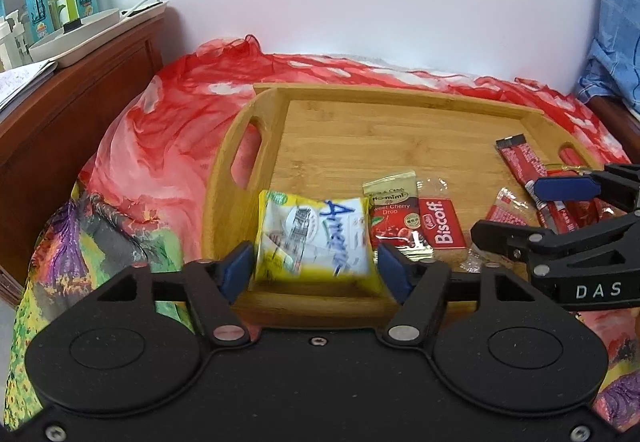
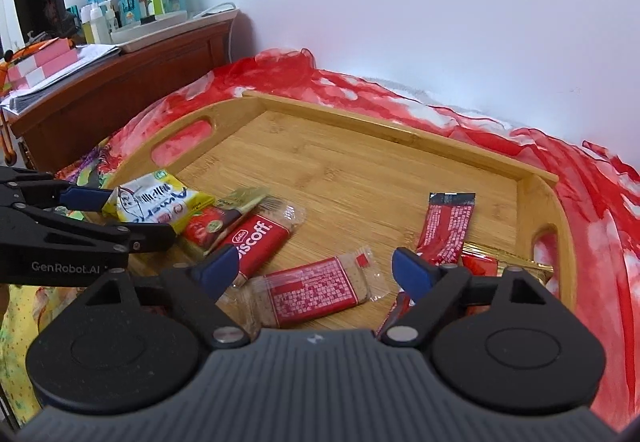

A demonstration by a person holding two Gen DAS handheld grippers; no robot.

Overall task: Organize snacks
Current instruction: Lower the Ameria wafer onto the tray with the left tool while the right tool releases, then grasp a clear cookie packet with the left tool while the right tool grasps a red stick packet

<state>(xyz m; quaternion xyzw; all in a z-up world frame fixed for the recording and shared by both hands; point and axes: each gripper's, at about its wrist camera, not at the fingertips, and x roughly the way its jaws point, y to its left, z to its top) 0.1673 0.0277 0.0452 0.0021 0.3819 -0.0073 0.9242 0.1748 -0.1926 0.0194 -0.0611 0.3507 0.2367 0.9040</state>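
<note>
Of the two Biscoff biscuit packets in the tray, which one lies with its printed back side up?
The Biscoff packet between the right gripper's open jaws shows small print; the other shows its logo.

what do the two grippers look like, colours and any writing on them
Both are black linkage frames with silver pivot pins and blue finger pads. The left gripper bears white "GenRobot.AI" lettering on its side; the right gripper shows "DAS" in white and has a ribbed grey body.
</note>
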